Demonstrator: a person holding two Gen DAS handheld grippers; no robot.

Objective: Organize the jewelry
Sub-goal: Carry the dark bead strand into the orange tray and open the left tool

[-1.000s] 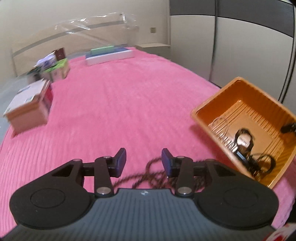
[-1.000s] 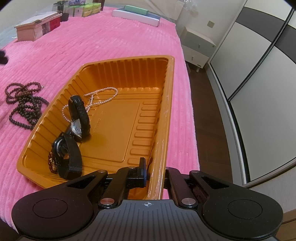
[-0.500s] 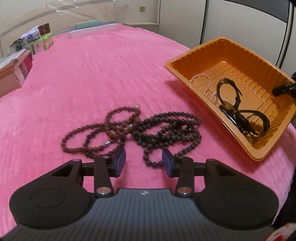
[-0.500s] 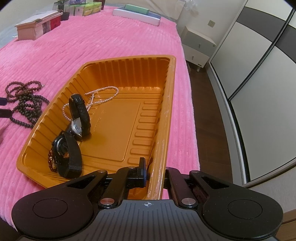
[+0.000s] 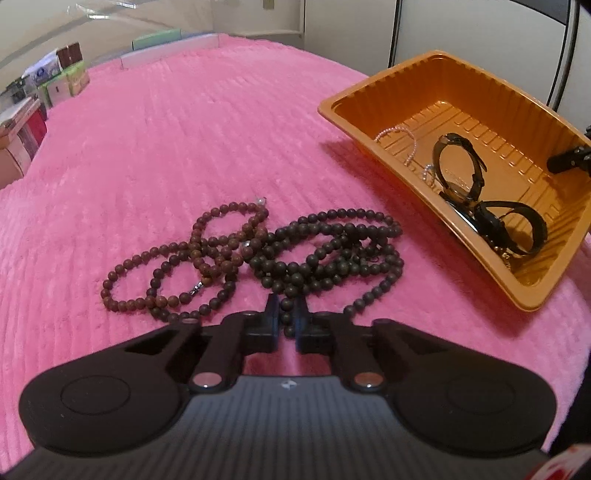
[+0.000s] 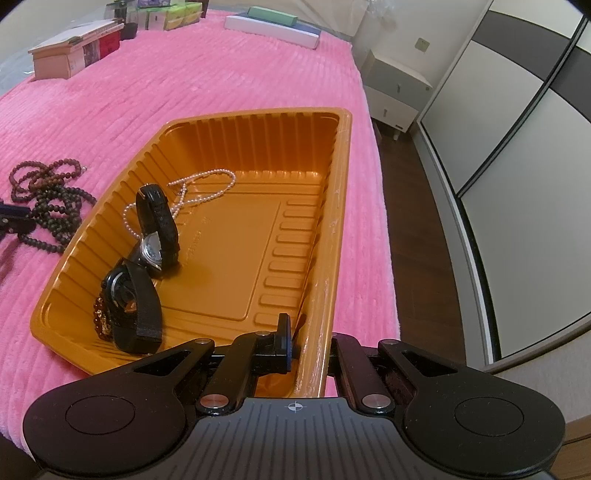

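An orange tray (image 5: 373, 92) (image 6: 258, 122) lies on the pink bedspread. It holds two black watches (image 6: 157, 218) (image 6: 135, 306), a pearl necklace (image 6: 199, 184) and a small amber bracelet (image 6: 100, 317). A dark bead necklace (image 5: 332, 251) and a brown bead necklace (image 5: 177, 269) lie tangled on the bedspread left of the tray. My left gripper (image 5: 286, 317) is shut on a strand of the dark bead necklace. My right gripper (image 6: 308, 343) is shut on the tray's near right rim.
Boxes (image 6: 74, 51) and small cartons (image 5: 62, 81) stand at the bed's far side. A long white box (image 6: 273, 29) lies at the far edge. A nightstand (image 6: 399, 85) and wardrobe doors (image 6: 517, 147) stand to the right, past the bed's edge.
My left gripper has tilted down over the bead necklaces and closed its fingers on a strand of the dark one. The right gripper has held still on the tray rim.
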